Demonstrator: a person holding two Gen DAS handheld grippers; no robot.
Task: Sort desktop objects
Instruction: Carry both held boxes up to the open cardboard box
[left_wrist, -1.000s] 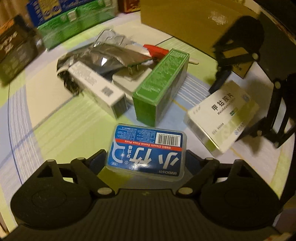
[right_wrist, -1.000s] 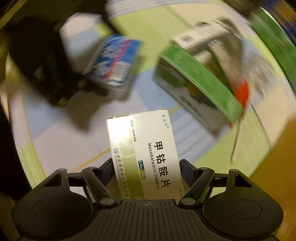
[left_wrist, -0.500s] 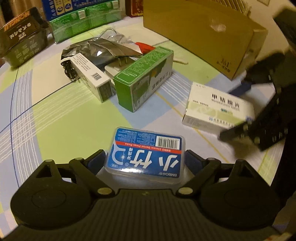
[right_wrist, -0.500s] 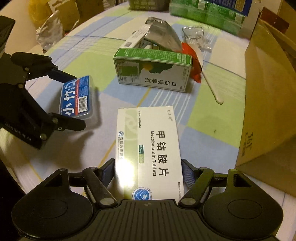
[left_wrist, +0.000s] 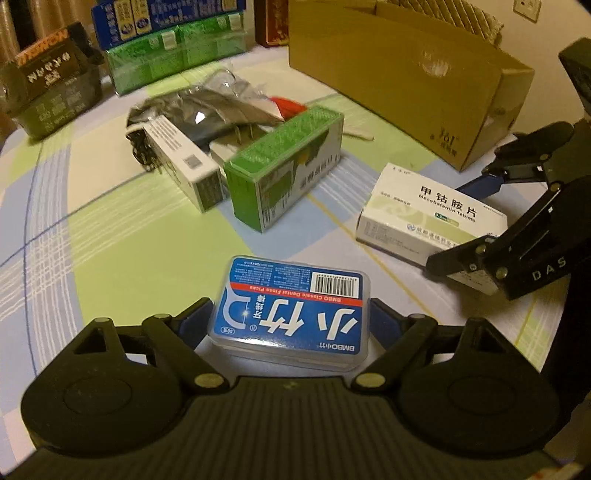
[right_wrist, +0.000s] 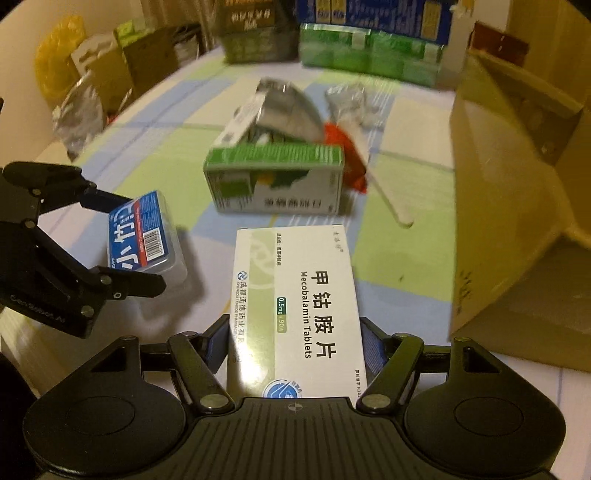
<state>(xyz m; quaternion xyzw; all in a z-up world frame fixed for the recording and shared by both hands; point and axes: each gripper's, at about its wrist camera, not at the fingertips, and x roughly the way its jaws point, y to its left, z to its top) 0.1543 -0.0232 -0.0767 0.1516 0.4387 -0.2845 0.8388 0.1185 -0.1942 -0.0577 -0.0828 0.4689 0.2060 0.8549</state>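
Left gripper (left_wrist: 290, 314) clamped clear plastic floss-pick case with blue label (left_wrist: 291, 308), near edge; right gripper (right_wrist: 295, 347) clamped white Mecobalamin tablet carton (right_wrist: 297, 306) by long sides – both probably bound for brown cardboard box (right_wrist: 517, 192), far right

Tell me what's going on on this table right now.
A person is sorting clutter with two handheld grippers. The left gripper is shut on a blue floss pick box; the right gripper is shut on a white Mecobalamin tablet box. A green box and other packets lie beside an open cardboard box.
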